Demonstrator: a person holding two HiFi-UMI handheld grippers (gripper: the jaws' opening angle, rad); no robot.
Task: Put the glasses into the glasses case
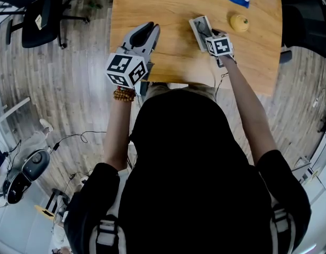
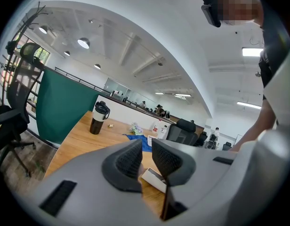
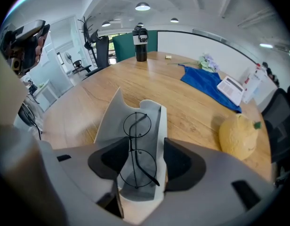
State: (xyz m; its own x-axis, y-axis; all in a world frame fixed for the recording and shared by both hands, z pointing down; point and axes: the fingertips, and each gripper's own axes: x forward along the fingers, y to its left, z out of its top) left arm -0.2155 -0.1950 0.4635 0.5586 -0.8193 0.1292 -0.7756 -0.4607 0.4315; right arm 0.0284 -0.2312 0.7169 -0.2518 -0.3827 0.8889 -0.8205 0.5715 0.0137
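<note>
The thin black round-rimmed glasses lie inside the open grey glasses case on the wooden table. My right gripper points steeply down over the near end of the case. One of its pads stands on each side of the case, close to the walls, and I see no squeeze on them. In the head view the case lies just beyond the right gripper. My left gripper is held about level over the table's near left part. Its jaws stand a narrow gap apart with nothing between them.
A yellow fruit lies right of the case. Further back are a blue cloth with a white booklet and a black tumbler. Office chairs stand off the table's left.
</note>
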